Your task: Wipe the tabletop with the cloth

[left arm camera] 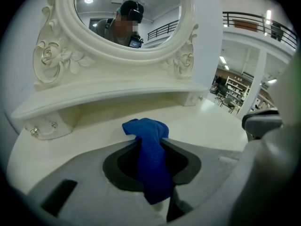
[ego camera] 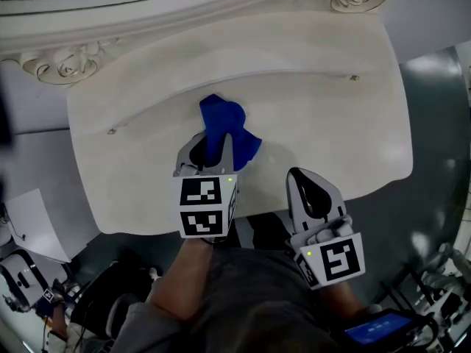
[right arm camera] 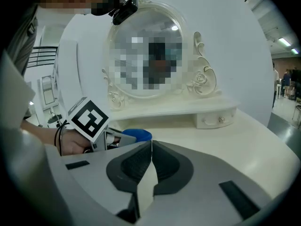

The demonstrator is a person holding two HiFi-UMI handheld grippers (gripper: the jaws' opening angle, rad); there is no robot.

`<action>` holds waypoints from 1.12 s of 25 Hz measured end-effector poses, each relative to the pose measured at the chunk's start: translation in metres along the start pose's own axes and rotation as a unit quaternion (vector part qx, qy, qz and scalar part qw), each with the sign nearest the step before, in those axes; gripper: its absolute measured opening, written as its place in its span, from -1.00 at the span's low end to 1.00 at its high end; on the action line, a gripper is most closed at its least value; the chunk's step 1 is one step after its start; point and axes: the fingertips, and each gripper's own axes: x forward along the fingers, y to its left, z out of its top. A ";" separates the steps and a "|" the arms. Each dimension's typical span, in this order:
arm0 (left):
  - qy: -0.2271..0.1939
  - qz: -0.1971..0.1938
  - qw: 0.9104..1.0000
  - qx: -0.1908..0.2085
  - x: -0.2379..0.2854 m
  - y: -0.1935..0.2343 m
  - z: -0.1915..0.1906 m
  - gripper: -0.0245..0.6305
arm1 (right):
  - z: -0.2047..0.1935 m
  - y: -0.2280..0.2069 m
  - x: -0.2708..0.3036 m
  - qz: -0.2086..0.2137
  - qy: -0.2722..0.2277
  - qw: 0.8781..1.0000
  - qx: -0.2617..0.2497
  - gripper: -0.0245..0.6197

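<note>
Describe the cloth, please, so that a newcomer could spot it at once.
Start at the cream-white carved dressing table. Near its front edge, a crumpled blue fabric cloth is pinched in the left claw. Nothing else on that table is blue.

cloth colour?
The cloth is solid blue; the left gripper view shows it best.

No legible text, labels or numbers visible.
</note>
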 end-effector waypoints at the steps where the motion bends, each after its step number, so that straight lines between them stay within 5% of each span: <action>1: 0.007 0.003 1.000 0.000 0.003 0.002 -0.006 -0.62 | -0.003 0.000 0.003 0.003 0.002 1.000 0.001 -0.88; 15: 0.028 0.003 1.000 0.007 0.009 0.012 -0.023 -0.63 | -0.012 0.022 0.031 0.041 0.029 0.999 -0.003 -0.88; 28: 0.028 0.011 0.999 -0.018 -0.016 0.069 -0.040 -0.63 | -0.016 0.082 0.057 0.063 0.047 0.997 -0.020 -0.88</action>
